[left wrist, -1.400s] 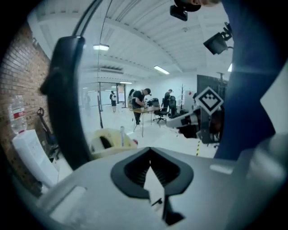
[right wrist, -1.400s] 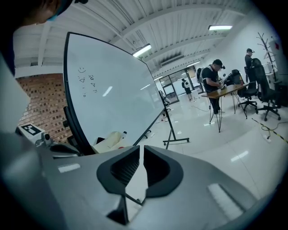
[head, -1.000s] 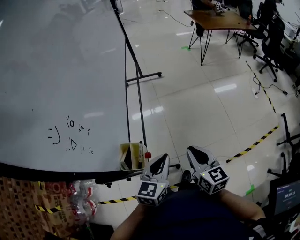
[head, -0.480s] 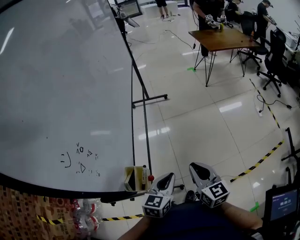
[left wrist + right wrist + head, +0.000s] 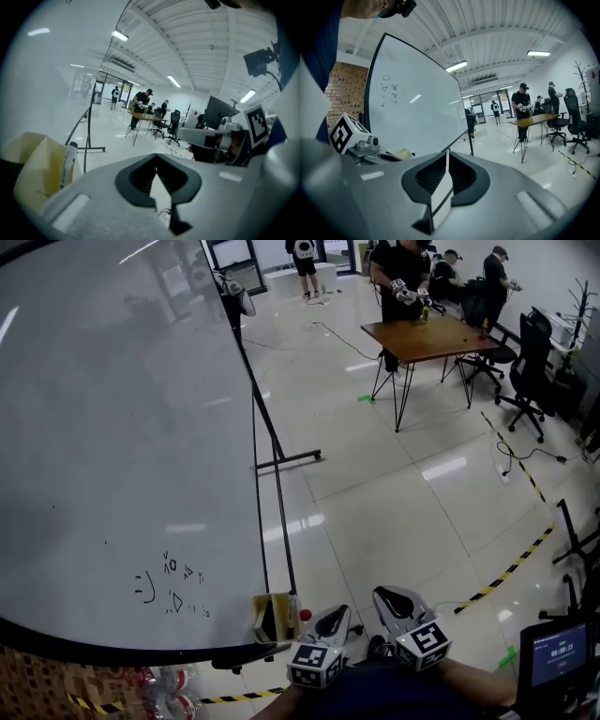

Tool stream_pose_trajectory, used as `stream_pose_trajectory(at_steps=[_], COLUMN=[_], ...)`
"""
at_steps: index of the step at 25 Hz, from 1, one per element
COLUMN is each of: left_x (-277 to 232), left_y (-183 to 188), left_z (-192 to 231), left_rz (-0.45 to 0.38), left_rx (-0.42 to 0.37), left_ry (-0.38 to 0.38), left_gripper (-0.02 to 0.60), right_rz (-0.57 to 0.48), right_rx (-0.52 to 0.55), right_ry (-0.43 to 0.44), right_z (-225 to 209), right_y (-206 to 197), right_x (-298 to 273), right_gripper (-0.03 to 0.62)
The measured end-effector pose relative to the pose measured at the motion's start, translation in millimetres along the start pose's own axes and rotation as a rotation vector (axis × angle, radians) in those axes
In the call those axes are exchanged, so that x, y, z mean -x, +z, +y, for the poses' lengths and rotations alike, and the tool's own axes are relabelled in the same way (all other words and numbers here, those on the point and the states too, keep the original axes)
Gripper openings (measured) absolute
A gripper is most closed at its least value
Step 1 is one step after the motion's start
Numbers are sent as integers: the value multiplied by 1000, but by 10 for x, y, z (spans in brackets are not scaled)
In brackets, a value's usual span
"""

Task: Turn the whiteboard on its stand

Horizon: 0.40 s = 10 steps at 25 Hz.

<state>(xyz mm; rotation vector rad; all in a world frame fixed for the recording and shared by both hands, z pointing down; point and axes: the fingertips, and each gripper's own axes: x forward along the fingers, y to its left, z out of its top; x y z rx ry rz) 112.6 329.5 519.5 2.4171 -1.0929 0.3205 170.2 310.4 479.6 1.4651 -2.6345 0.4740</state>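
Scribbles [image 5: 172, 568] on whiteboard [image 5: 122, 427] escape left gripper view.

No legible wording found. The whiteboard [image 5: 122, 427] bears small hand-drawn marks [image 5: 172, 587]: a smiley, a triangle and stray ticks, none readable as letters. A screen [image 5: 560, 652] at lower right shows a line of digits too small to read. The cubes [image 5: 312, 664] on the grippers carry square black-and-white markers, without lettering.
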Motion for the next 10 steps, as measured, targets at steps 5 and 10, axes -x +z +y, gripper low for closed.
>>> stream_pose_trajectory(at_steps=[5, 10], left_x=[47, 78], left_y=[36, 32], left_z=[-24, -13], left_rz=[0, 4], left_rx=[-3, -1], left_ry=[-12, -12], left_gripper=[6, 6], right_rz=[-1, -12], right_rx=[18, 18], right_ry=[-8, -8], right_z=[44, 83], right_y=[16, 35], right_x=[41, 42], right_gripper=[25, 25])
